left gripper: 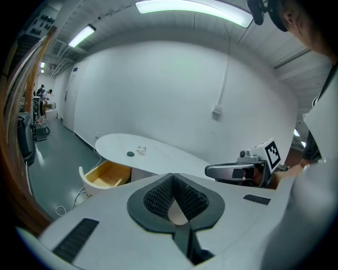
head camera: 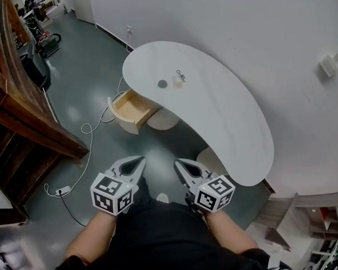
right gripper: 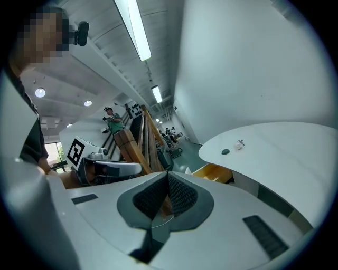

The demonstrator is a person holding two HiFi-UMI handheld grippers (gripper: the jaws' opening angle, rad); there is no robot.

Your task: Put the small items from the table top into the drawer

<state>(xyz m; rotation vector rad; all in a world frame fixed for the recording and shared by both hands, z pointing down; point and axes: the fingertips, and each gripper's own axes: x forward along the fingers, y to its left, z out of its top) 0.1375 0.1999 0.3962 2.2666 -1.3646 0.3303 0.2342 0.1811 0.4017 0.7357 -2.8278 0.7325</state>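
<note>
left claw (head camera: 139,160) closed, held nothing | right claw (head camera: 179,163) closed, held nothing | dark disc (head camera: 162,84) and pale object (head camera: 178,80), possibly a clip, lay on tabletop (head camera: 225,117) | drawer (head camera: 130,108) stood open

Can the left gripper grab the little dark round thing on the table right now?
Probably not yet. The left hand-held gripper sits by the person's body, jaws shut, and the dark disc lies far off on the table across the floor. Nothing blocks the way; the person just needs to step closer.

bright | ceiling strip lights (left gripper: 193,6) | fisheye edges | sharp
</note>
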